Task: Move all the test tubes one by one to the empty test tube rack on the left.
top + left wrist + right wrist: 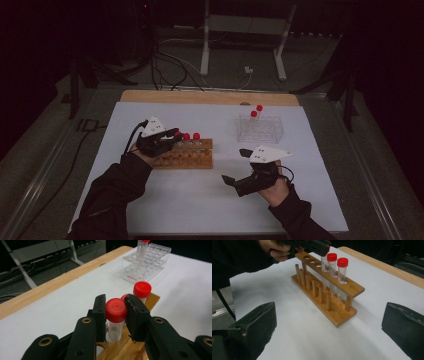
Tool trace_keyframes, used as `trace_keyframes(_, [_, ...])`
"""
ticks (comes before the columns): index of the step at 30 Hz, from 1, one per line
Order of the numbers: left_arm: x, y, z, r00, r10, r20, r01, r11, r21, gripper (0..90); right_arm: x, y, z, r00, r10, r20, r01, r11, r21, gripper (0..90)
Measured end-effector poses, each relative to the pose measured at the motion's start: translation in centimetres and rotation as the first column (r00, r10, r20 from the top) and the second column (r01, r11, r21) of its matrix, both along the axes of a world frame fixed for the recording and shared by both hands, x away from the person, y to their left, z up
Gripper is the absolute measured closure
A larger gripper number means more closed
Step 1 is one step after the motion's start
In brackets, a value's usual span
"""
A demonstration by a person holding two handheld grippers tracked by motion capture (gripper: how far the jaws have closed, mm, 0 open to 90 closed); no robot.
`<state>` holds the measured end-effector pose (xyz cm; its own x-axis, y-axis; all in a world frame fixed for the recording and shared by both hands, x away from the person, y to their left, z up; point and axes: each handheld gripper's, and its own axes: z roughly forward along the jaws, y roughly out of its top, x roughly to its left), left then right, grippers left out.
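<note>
1. The right gripper [234, 167] sits nearest the near table edge, its jaws spread wide with nothing between them, over bare white table top [200, 205].
2. The left gripper [115, 312] has its jaws closed on the cap of a red-capped tube [116, 317] standing upright in the wooden rack [329, 293].
3. That tube occupies a hole in the rack's top bar; two further capped tubes [337, 270] stand just beside it toward the rack's end.
4. The rack lies left of centre, well clear of every table edge.
5. A clear plastic rack [260, 129] holding two red-capped tubes stands near the far right, apart from the wooden one.
6. Open surface lies between the two racks.
</note>
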<state>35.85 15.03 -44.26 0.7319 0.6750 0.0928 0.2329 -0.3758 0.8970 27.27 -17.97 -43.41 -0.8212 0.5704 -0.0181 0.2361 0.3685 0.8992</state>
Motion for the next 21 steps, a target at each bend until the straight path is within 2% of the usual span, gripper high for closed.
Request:
trace_keyframes(7, [0.03,0.28,-0.94,0.9999,0.009,-0.011,-0.009,0.9999,-0.009,71.8,-0.02,0.0,0.0,1.0,0.002,-0.001,-0.002,1.0,-0.001,0.0])
trace_keyframes(18, [0.02,0.25,-0.71,0.9996,0.021,-0.018,-0.021,0.9997,0.013,71.3,-0.07,-0.04,0.12,1.0,0.006,0.002,-0.006,1.0,-0.002,0.0])
trace_keyframes(21, [-0.1,0.42,-0.42,0.9997,0.017,-0.018,-0.017,0.9998,0.007,68.9,-0.09,-0.14,0.14,1.0,0.008,0.001,-0.008,1.0,0.0,0.0])
